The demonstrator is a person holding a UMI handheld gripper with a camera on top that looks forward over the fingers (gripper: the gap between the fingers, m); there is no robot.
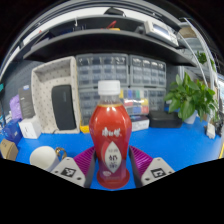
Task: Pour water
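A red bottle (110,140) with a white cap stands upright between the two fingers of the gripper (111,168), whose magenta pads (84,160) press against its sides — the bottle appears grasped. Below lies a blue table (180,148); a white cup (43,157) sits just to the left, a green plant (193,97) beyond. The cap looks on and the bottle untilted — so pouring seems not yet begun.
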